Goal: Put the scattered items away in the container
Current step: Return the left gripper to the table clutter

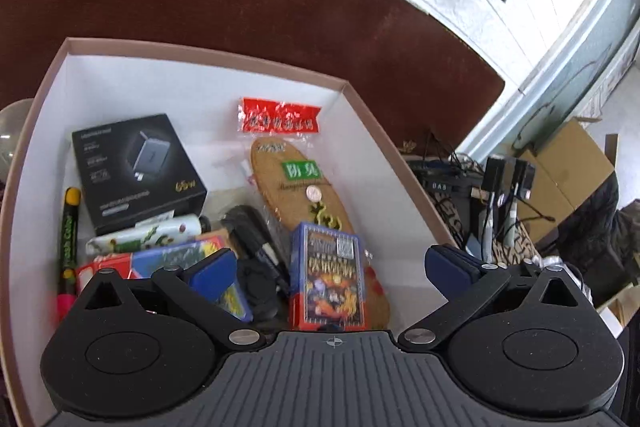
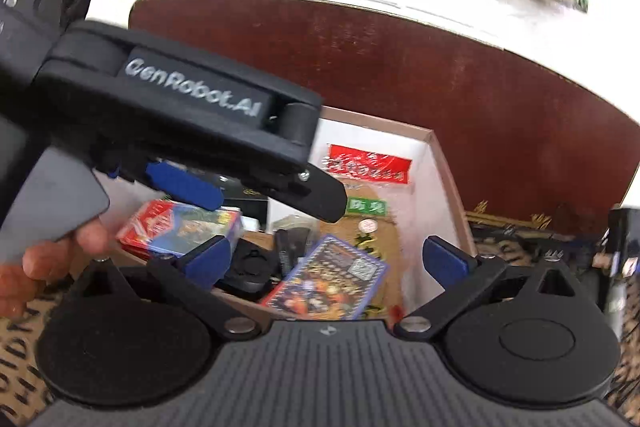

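Cardboard, pink at the rim and white inside, makes up the box point(image 1: 200, 67), which sits straight ahead of the left gripper point(image 1: 330, 269); its blue pads stand wide apart and hold nothing. I'd guess the box is light and a little floppy at the walls, so best gripped at a corner if it must move at all. Everything I can see is already inside it. Ahead of the jaws and slightly to the right lies a cork insole point(image 1: 296, 183) in a crinkly bag with a red header and a green label in Chinese characters; it looks thin, bendy and slippery, easiest pinched at the header. Off to the left of the jaws is a black carton point(image 1: 136, 167), stiff and square, with gold script I can't read; take it across its narrow sides. Right between the pads stands a blue card pack point(image 1: 330, 283), rigid and glossy, printed in Chinese, good for a grip on its flat faces. A red pack point(image 2: 176, 231) lies by the left pad. Far left, a marker point(image 1: 70, 243) reads "Flash Color". The right gripper point(image 2: 326, 259) is also spread and empty, just short of the box's near wall, and the left one crossing its view is lettered "GenRobot.AI".
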Demonstrator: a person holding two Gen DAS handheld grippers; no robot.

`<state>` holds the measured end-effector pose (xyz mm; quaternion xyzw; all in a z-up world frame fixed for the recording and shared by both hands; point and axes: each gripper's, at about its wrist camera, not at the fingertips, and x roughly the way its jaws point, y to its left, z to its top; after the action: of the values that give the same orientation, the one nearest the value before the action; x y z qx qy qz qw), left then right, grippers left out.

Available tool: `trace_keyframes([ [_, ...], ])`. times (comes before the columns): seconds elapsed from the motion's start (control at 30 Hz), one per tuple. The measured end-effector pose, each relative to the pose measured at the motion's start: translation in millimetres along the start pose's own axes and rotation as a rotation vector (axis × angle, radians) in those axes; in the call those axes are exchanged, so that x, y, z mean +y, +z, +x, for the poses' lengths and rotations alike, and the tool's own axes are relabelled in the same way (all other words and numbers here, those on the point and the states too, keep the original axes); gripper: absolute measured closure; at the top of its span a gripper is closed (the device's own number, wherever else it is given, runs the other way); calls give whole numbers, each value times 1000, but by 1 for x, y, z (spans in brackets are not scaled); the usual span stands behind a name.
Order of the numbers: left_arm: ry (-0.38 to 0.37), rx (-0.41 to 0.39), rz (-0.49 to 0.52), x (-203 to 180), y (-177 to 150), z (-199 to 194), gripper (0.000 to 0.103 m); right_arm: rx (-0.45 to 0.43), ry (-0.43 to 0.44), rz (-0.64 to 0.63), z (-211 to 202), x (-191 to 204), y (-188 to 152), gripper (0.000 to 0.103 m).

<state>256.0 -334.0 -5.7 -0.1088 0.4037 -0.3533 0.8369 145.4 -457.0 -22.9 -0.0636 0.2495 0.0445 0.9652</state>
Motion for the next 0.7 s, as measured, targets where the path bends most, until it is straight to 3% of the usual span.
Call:
trace_keyframes([
  [0.23, 5, -48, 67, -11, -23, -34, 0, 15, 4, 49, -10, 12, 8, 0],
  [0.47, 0, -125, 86, -14, -63, -92, 0, -74, 65, 14, -63, 48, 6, 0],
  [0.7, 30, -210, -21, 16, -123, -161, 0, -139, 130, -80, -117, 115, -8, 0],
])
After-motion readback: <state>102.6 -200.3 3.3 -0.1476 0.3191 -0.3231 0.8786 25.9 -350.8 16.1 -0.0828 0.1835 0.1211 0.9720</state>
